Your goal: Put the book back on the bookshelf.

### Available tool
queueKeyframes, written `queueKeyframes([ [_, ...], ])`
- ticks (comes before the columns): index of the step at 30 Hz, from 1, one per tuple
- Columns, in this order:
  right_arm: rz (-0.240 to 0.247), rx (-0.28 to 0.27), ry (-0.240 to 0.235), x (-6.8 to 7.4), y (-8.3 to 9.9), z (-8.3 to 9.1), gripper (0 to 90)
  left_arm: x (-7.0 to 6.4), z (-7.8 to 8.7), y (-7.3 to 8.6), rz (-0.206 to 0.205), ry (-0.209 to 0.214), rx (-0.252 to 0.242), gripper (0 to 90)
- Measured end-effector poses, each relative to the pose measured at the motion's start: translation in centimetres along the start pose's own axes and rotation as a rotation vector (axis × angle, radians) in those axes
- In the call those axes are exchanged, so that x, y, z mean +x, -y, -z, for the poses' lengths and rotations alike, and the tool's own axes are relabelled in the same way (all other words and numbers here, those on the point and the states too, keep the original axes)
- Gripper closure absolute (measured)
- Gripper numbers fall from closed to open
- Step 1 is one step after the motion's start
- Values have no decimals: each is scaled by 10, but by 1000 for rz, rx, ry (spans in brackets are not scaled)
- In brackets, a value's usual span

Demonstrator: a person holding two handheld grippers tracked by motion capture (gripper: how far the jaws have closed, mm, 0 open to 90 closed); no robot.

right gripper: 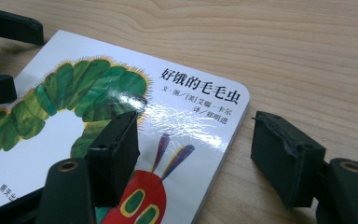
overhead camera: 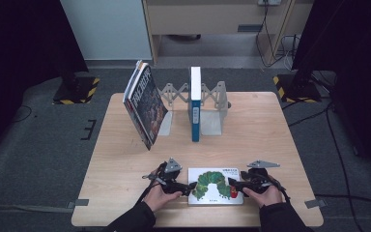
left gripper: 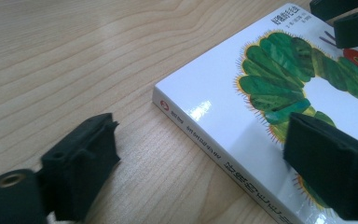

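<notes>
A white picture book (overhead camera: 216,185) with a green caterpillar on its cover lies flat near the table's front edge. My left gripper (overhead camera: 188,187) is at the book's left side and stands open. In the left gripper view its jaws (left gripper: 205,168) straddle the spine edge of the book (left gripper: 223,102), one over bare wood and one over the cover. My right gripper (overhead camera: 235,186) is open at the book's right side. Its jaws (right gripper: 198,156) straddle the right edge of the book (right gripper: 196,116), near the title corner. Neither gripper is closed on the book.
At the back of the wooden table (overhead camera: 125,159) stands an expanding metal book rack (overhead camera: 217,104). A blue book (overhead camera: 195,104) is upright in it, and a dark-covered book (overhead camera: 145,104) leans against its left end. Dark stands and cables lie on the floor around the table.
</notes>
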State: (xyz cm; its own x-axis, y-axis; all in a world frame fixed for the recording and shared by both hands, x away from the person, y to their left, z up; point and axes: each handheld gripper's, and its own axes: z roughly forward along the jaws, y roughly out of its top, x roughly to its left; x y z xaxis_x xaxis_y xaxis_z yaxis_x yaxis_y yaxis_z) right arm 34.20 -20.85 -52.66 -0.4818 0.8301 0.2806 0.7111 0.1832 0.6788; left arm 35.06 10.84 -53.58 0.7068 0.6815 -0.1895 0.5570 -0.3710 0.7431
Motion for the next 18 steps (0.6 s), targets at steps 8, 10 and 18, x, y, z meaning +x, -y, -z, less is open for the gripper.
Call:
queueKeyframes([
  [8,-31,0,-29,1,-1,0,347,-1,-1,0,-7,6,6,40],
  [10,-37,1,-38,1,-1,0,347,-1,-1,0,-15,11,13,18],
  [18,-38,-1,-43,1,-1,0,339,-1,-1,0,-14,11,12,16],
])
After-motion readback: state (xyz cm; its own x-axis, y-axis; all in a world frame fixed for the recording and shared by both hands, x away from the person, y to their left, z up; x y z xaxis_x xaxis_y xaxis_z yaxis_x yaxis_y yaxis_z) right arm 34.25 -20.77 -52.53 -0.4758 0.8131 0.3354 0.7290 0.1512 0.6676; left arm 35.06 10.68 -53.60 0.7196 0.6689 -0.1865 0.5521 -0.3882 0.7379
